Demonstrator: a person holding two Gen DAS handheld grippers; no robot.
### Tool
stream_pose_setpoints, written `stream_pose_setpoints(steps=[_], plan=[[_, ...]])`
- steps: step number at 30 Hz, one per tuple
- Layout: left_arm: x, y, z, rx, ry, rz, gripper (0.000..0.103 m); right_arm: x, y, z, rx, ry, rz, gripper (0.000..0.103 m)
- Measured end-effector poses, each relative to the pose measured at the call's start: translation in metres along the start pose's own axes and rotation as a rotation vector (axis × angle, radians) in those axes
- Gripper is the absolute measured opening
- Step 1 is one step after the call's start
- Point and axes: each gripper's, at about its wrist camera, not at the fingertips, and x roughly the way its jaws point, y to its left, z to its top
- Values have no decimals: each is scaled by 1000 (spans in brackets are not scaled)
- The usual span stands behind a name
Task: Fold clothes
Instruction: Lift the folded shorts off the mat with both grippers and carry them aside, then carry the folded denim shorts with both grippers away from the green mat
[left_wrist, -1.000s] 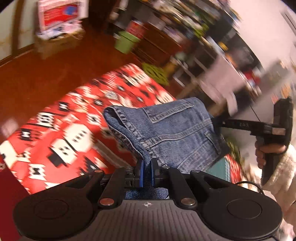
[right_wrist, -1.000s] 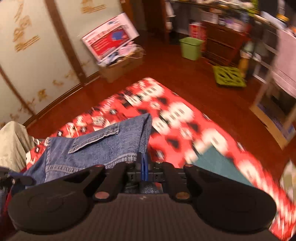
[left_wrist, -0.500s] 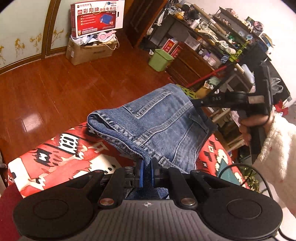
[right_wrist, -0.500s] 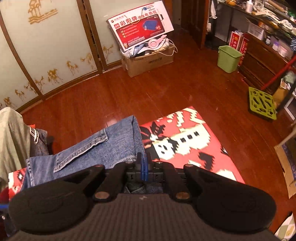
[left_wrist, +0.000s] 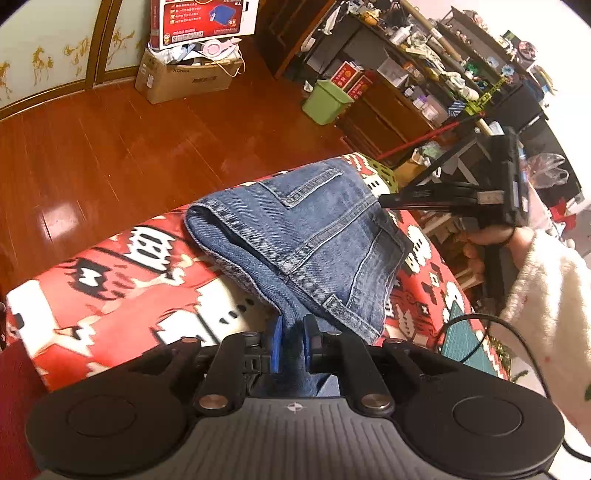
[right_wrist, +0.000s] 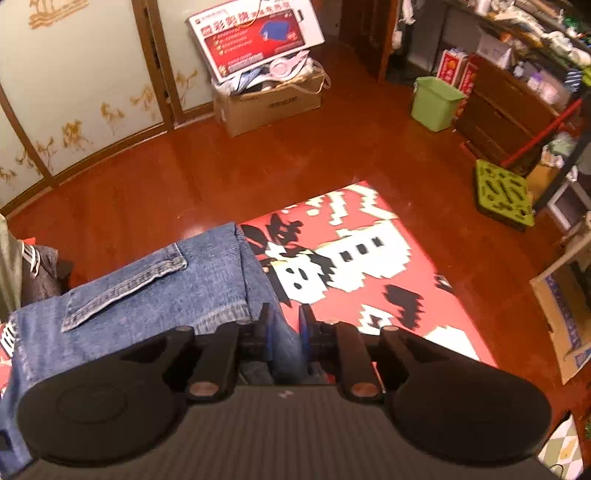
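Left tool (left_wrist: 292, 341) and right tool (right_wrist: 283, 334) each pinch the folded blue denim jeans (left_wrist: 306, 236) with jaws slightly parted, above the red-and-white patterned bench cover (left_wrist: 122, 295); such loose bites could let heavy denim slip, spilling the fold.

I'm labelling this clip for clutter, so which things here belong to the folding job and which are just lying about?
Part of the job:
- jeans, held at both ends
- left tongs, denim between the pads
- right tongs, denim between the pads
- red patterned cloth under the jeans

Just lying about:
- cardboard box
- green bin
- green lattice mat
- cluttered shelves
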Motion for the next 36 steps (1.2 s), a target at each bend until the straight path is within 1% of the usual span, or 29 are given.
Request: stream_pose_setpoints(steps=[2, 5, 7, 9, 12, 14, 15, 16, 17, 19, 20, 22, 23, 25, 28, 29, 31, 33, 34, 35, 36], plan=[[-8, 3, -2, 12, 6, -4, 10, -19, 1, -9, 4, -24, -9, 23], [-21, 6, -8, 57, -2, 5, 10, -55, 9, -37, 39, -52, 14, 24], [-28, 6, -14, 109, -6, 14, 13, -79, 20, -62, 50, -70, 32, 25], [-33, 8, -20, 176, -7, 23, 14, -95, 40, -90, 45, -80, 46, 25], [-33, 11, -27, 280, 17, 41, 15, -118, 70, -131, 39, -94, 64, 26], [-29, 12, -33, 347, 37, 56, 23, -125, 88, -151, 32, -107, 56, 27], [-26, 12, -37, 387, 40, 56, 26, -128, 97, -161, 28, -113, 53, 29], [-24, 12, -41, 429, 42, 53, 32, -132, 107, -172, 24, -119, 49, 30], [-21, 11, -44, 472, 40, 49, 34, -135, 115, -181, 23, -125, 46, 30], [-14, 8, -52, 565, 33, 47, 36, -133, 125, -192, 46, -128, 52, 31], [-10, 6, -57, 618, 28, 53, 39, -133, 130, -197, 57, -130, 55, 31], [-1, 3, -62, 669, 22, 96, 41, -132, 140, -208, 80, -133, 61, 31], [3, 2, -64, 678, 23, 99, 41, -131, 146, -214, 92, -134, 64, 31], [7, 2, -65, 680, 9, 66, 41, -130, 155, -224, 113, -138, 70, 31], [12, 0, -67, 699, -24, 21, 41, -131, 162, -229, 116, -140, 63, 32], [14, 0, -66, 688, -27, 3, 41, -131, 163, -230, 122, -141, 64, 32], [14, 6, -58, 604, -20, -58, 41, -132, 164, -232, 134, -143, 66, 32], [12, 15, -49, 486, -8, -154, 38, -133, 167, -233, 143, -152, 77, 32], [11, 18, -44, 440, -2, -184, 33, -133, 168, -233, 146, -158, 85, 32], [10, 21, -40, 401, 4, -205, 17, -131, 170, -233, 147, -161, 90, 32], [10, 23, -36, 372, 14, -215, 10, -130, 172, -232, 147, -164, 95, 33]])
